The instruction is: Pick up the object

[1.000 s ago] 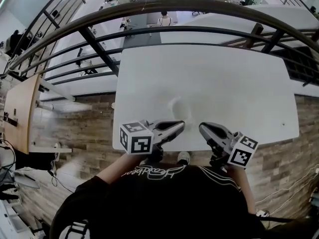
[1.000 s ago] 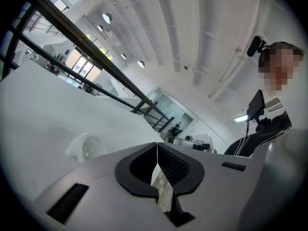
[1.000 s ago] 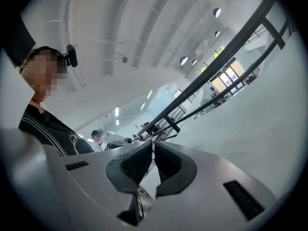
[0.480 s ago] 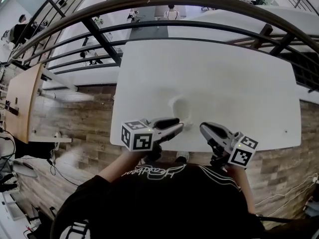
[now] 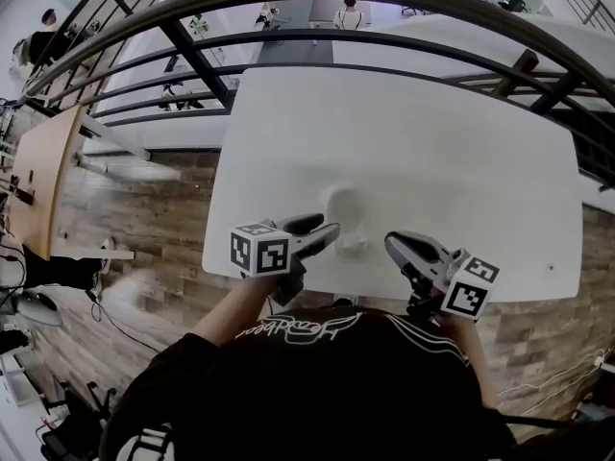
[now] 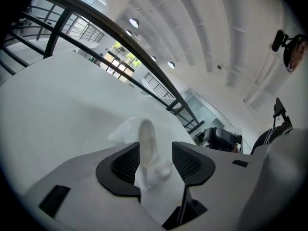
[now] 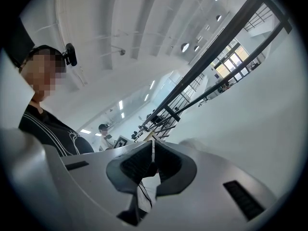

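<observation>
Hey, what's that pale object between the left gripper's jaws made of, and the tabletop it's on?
The object looks like translucent plastic or frosted glass: it is milky white with a soft sheen, and its thin edges let light through. The tabletop is smooth matte white, likely laminate or painted board, showing no grain and only dull reflections.

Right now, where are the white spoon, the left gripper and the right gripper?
white spoon (image 6: 147, 138): left gripper view, on its handle.
left gripper (image 5: 329, 227): head view, between its fingertips; fingers have just been opening, spoon between them.
right gripper (image 5: 390, 244): head view, at its closed fingertips.
</observation>
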`<act>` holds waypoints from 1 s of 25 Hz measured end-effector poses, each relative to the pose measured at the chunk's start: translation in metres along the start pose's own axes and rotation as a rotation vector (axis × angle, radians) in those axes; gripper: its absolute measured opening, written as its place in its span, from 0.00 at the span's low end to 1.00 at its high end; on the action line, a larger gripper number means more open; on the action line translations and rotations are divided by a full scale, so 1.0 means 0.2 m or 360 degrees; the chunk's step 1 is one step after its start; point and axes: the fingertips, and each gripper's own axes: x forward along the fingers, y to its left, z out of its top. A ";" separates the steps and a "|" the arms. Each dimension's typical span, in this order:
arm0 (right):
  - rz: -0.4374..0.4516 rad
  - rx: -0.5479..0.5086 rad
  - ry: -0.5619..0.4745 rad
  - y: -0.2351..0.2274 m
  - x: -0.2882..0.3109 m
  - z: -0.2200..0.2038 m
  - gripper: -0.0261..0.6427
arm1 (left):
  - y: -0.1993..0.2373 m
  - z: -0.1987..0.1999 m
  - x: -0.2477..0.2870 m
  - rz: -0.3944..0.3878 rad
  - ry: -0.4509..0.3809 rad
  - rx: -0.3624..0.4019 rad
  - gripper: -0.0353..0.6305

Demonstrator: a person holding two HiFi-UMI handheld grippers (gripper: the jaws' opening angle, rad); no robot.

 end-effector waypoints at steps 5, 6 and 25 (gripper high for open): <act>0.0006 0.0008 0.0028 -0.07 0.00 0.01 0.07 | 0.12 -0.03 0.05 0.0107 0.0018 -0.0063 0.36; 0.0010 0.0010 0.0033 -0.08 0.01 0.02 0.07 | 0.12 -0.03 0.06 0.0108 0.0028 -0.0072 0.36; 0.0031 0.0079 0.0042 -0.20 0.03 0.04 0.07 | 0.20 -0.08 0.21 0.0067 0.0165 -0.0226 0.34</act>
